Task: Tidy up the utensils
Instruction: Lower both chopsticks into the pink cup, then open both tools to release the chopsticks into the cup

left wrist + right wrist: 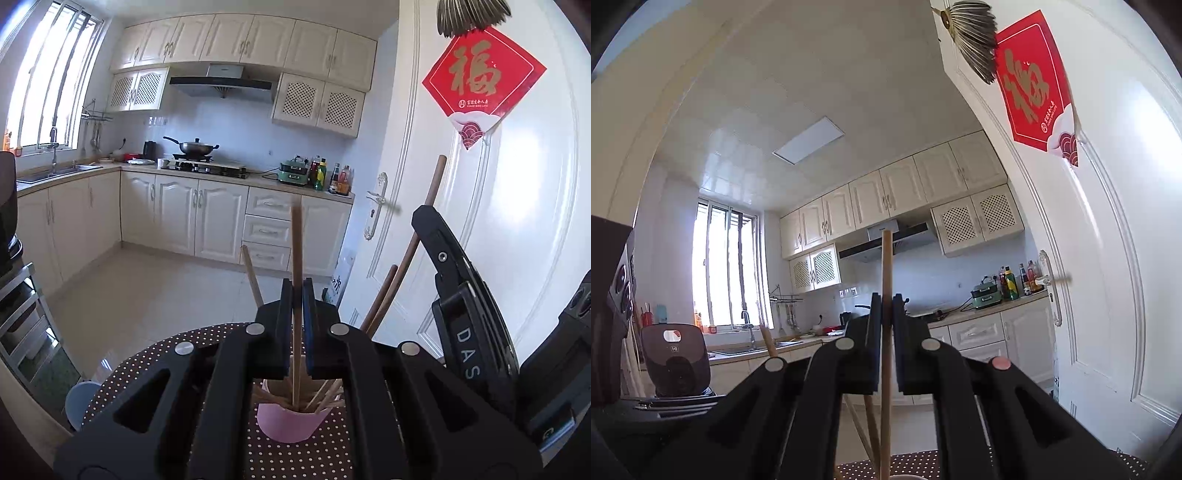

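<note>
Chopstick: a pale wooden chopstick is standing upright, pinched in the left gripper.
Right gripper: pinching another chopstick.
Cup: a pink cup is sitting directly below the left gripper.
Room: open floor is lying ahead.

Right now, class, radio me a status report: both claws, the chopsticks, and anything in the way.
Left claw shut on a chopstick, its lower end in the pink cup. Right claw shut on another chopstick. Nothing blocking the cup.

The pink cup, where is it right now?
In the left wrist view the pink cup stands low at centre on the polka-dot tablecloth, just below the left gripper, with chopsticks standing in it.
</note>
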A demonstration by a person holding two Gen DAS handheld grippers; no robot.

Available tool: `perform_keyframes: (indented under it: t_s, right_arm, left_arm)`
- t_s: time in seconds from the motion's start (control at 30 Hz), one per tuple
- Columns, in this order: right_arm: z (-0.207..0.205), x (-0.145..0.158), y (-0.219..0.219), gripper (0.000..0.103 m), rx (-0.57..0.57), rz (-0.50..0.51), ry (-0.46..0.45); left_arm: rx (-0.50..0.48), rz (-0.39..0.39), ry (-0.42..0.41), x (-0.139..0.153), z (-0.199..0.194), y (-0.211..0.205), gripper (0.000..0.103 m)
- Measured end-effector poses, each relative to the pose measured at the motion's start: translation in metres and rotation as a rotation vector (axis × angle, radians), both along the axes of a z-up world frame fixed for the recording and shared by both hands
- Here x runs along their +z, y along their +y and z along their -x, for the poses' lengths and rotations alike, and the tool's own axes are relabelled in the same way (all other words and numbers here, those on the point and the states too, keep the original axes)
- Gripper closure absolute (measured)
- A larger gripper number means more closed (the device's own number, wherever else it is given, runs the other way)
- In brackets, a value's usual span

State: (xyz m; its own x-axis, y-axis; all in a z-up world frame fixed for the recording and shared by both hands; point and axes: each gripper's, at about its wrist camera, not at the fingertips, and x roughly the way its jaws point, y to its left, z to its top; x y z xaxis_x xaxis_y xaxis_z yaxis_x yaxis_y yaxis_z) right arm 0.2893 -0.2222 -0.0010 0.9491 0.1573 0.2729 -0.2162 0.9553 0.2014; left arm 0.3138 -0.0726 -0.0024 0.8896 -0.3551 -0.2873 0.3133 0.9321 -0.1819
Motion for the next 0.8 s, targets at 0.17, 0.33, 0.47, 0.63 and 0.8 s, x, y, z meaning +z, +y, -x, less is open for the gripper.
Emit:
perform_keyframes:
  t_s: [0.17, 0.33, 0.47, 0.63, 0.8]
  right_arm:
    - [-0.003, 0.002, 0.0, 0.098, -0.006, 0.01, -0.003]
    - [-0.003, 0.003, 0.001, 0.098, -0.006, 0.011, -0.006]
    - [-0.004, 0.004, 0.003, 0.098, 0.005, 0.027, -0.001]
    - [-0.006, -0.005, 0.005, 0.098, 0.019, 0.047, 0.04]
    - [-0.004, -0.009, 0.003, 0.098, 0.019, 0.057, 0.063]
  left_arm:
    - [-0.005, -0.001, 0.007, 0.0, 0.001, 0.0, 0.096]
    - [-0.007, -0.006, 0.009, 0.003, 0.005, 0.0, 0.096]
    - [0.0, 0.003, 0.008, 0.006, 0.007, 0.003, 0.096]
    - [0.007, 0.0, 0.018, 0.006, 0.008, 0.004, 0.095]
    - [0.038, -0.005, 0.017, 0.006, 0.01, 0.005, 0.061]
